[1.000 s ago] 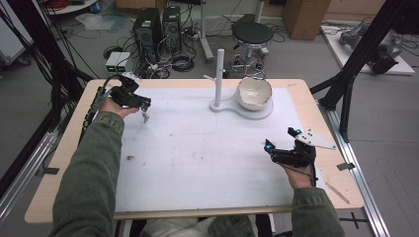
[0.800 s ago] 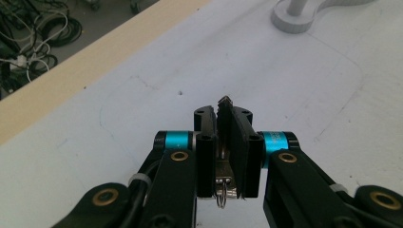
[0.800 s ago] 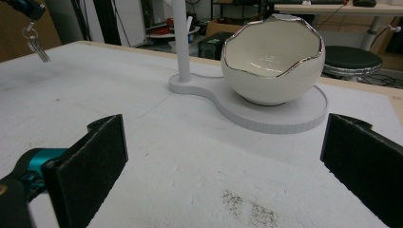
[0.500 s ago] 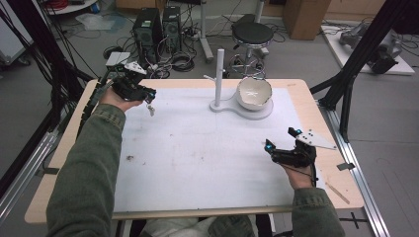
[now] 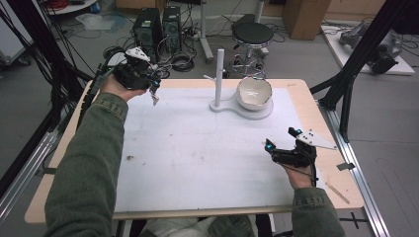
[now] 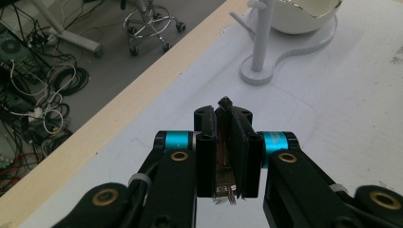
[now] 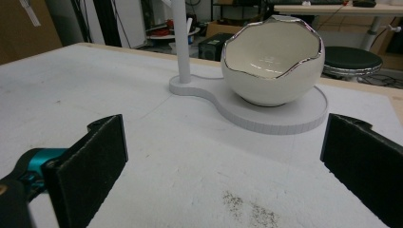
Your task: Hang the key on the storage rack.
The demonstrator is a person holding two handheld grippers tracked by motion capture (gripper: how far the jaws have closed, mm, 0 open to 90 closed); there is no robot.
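Note:
My left gripper (image 5: 153, 88) is held over the table's far left corner, shut on a small thin dark object (image 5: 155, 98) that hangs below the jaws. In the left gripper view the left gripper (image 6: 223, 114) pinches that object (image 6: 224, 102), whose metallic end shows underneath; I cannot tell what it is. My right gripper (image 5: 279, 139) rests low at the right side of the white mat, open with nothing between its pads (image 7: 90, 161). A white eggshell-shaped bowl (image 7: 273, 61) with a silver rim sits on a white stand (image 5: 237, 107) that has an upright post (image 5: 219, 74).
The white mat (image 5: 197, 148) covers most of the wooden table (image 5: 74, 197). The stand and bowl (image 5: 254, 92) sit at the far centre. Beyond the far edge are computer towers, cables and a stool on the floor. Black frame posts flank both sides.
My left gripper has risen and moved toward the far left corner, carrying the small dark object. The right gripper has stayed where it was.

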